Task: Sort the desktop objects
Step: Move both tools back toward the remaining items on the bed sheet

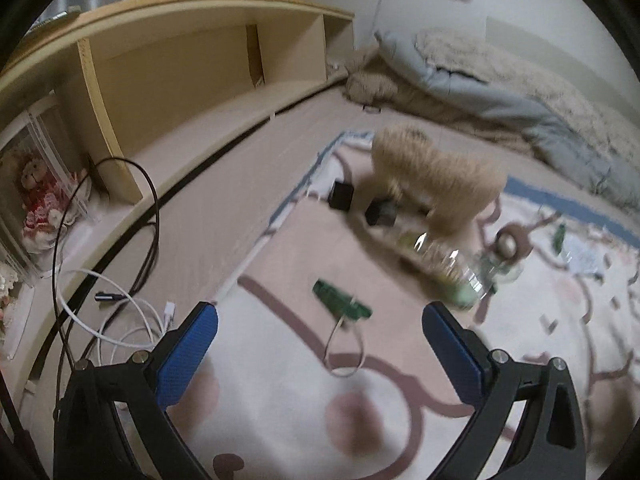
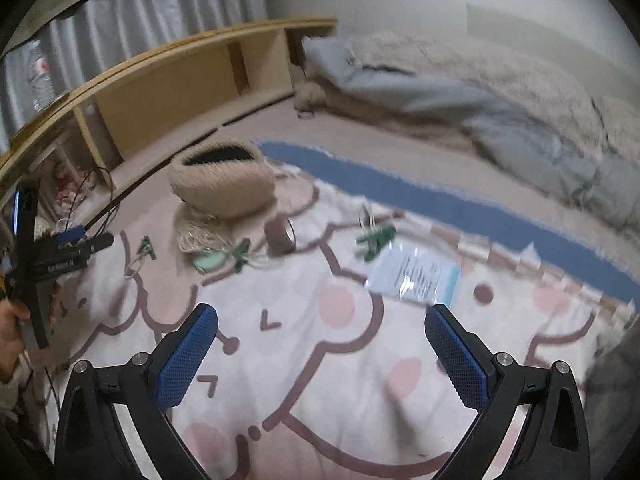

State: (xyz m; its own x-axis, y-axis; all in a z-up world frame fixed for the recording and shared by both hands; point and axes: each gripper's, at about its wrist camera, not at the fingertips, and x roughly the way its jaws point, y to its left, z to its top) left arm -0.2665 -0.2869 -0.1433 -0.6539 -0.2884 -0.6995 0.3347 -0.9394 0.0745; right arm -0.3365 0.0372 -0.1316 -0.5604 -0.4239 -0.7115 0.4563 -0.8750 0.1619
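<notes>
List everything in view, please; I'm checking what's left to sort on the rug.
basket: 1, beige woven, far left of rug, upright, opening dark
tape roll: 1, brown, right of basket
clips: at least 3, green, scattered on rug in front of the basket
packet: 1, clear with white and blue label, right part of rug
black blocks: 2, beside basket
cables: white and black, on floor by shelf
doll: 1, red dress, in a clear case at the shelf's end
shelf: 1, light wood, along curtain
bedding: grey and beige, far right
rug: 1, white with pink and brown cartoon print, blue border
left gripper: open, empty
right gripper: open, empty
</notes>
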